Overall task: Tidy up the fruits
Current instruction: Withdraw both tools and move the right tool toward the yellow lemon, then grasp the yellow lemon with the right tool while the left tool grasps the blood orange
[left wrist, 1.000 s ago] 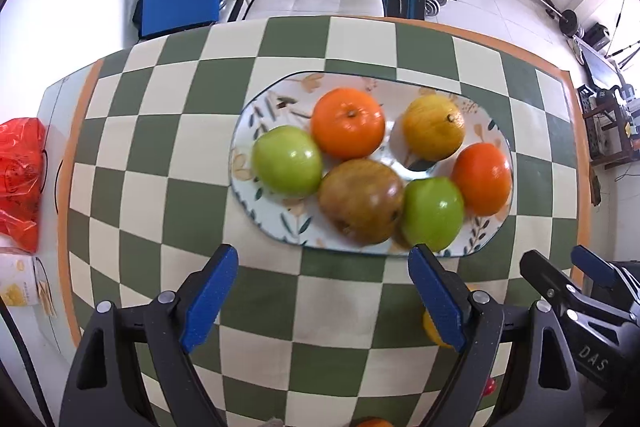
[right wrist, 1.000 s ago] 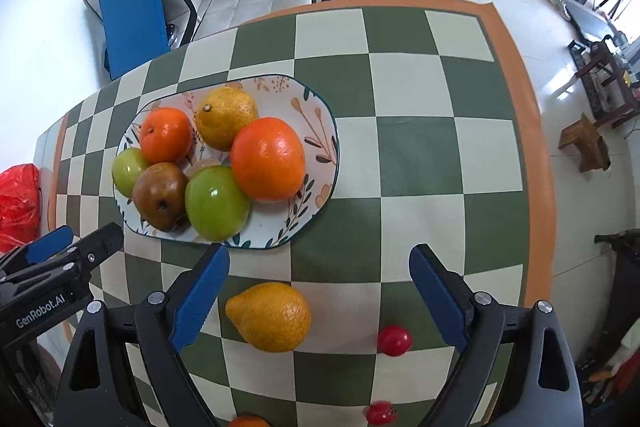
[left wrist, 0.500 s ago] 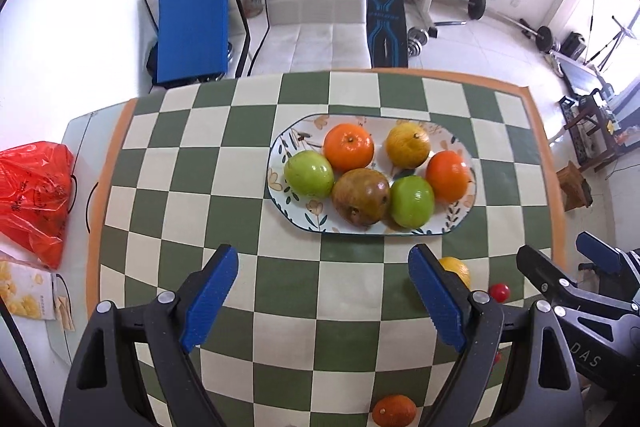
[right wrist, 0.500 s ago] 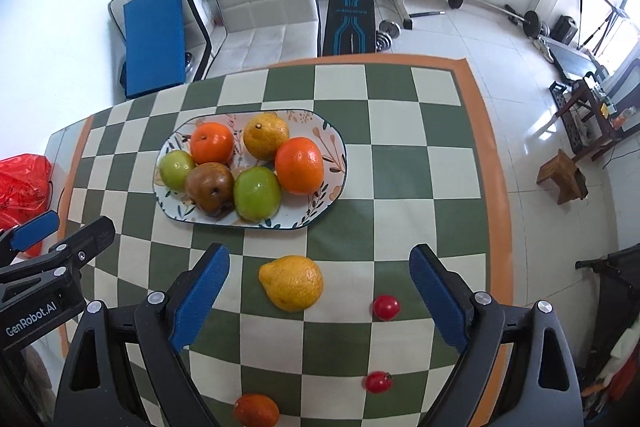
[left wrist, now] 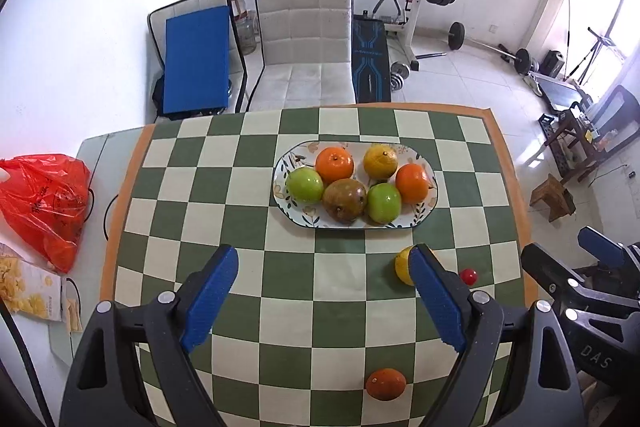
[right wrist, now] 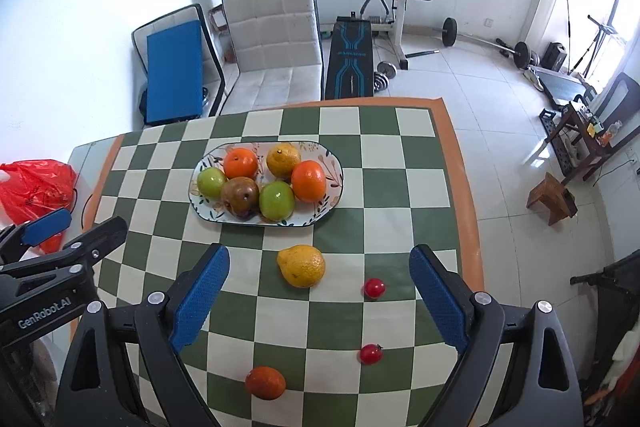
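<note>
An oval floral plate [left wrist: 427, 205] [right wrist: 331, 199] on the checkered tablecloth holds two oranges, a yellow citrus, two green apples and a brown pear [left wrist: 345, 200]. Loose on the cloth lie a yellow lemon [right wrist: 301, 265] [left wrist: 402, 263], partly hidden by a finger in the left wrist view, two small red tomatoes [right wrist: 374, 287] [right wrist: 370, 353], and a dark orange fruit [right wrist: 265, 382] [left wrist: 385, 383]. My left gripper [left wrist: 322, 301] is open and empty, high above the near cloth. My right gripper [right wrist: 318, 301] is open and empty too, above the loose fruit.
A red plastic bag [left wrist: 48, 199] and a snack packet [left wrist: 32, 291] lie at the table's left edge. A padded chair [left wrist: 306, 47], a blue mat and weight equipment stand behind the table. A small wooden stool [right wrist: 551, 197] is on the floor to the right.
Both grippers have pulled back and up from the plate, so the whole table and the room behind it show. The jaws stayed open. No fruit has moved.
</note>
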Demonstrator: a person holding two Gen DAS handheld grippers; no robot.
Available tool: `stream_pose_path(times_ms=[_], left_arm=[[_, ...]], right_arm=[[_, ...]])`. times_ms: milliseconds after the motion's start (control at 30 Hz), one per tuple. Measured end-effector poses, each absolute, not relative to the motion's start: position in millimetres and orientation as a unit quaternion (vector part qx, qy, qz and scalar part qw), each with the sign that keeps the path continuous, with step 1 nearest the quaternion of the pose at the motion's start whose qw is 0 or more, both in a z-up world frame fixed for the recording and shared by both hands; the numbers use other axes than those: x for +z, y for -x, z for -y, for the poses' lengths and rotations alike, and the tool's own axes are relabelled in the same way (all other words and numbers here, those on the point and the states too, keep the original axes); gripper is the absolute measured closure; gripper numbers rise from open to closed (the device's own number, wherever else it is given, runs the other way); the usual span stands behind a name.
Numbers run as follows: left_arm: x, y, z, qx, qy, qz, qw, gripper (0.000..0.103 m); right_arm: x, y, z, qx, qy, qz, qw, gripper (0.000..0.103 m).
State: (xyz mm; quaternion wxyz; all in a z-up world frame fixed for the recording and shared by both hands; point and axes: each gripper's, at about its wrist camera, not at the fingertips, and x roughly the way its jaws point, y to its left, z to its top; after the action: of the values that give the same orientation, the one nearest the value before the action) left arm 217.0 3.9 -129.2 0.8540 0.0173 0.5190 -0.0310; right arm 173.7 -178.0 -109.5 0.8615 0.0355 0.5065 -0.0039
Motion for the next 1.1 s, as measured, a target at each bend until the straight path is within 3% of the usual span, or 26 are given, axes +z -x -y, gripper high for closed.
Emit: stream_pose_path(times_ms=[333,400,567,867,1000,1100], left_arm=[[-124,-206,-4,-0.021,-0.020,-0.515,0.857,0.016],[-132,-208,-4,-0.009,-0.032,-0.518,0.855,0.007],[-171,-218,-8,0.040,-0.066,-0.535,0.841,0.003],[-303,-239,-18,0.087,-0.098,-0.654,0.745,0.003],[-346,-236,-22,0.084,-0.092,-0.698,0.705,0.003],[-355,-229,-21,0.063,-0.070,-0.719,0.688,0.003]], right_arm=[[-103,-160,180,0.007,-0.065,-0.507,0.860,0.009],[-117,-167,182,0.014,-0.074,-0.522,0.850,0.009],[-189,-200,191,0.028,-0.111,-0.583,0.804,0.009],[-338,-269,177,0.051,-0.105,-0.674,0.730,0.010],[-374,-282,167,0.079,-0.103,-0.693,0.709,0.032],[-376,-278,165,0.081,-0.092,-0.697,0.707,0.032]])
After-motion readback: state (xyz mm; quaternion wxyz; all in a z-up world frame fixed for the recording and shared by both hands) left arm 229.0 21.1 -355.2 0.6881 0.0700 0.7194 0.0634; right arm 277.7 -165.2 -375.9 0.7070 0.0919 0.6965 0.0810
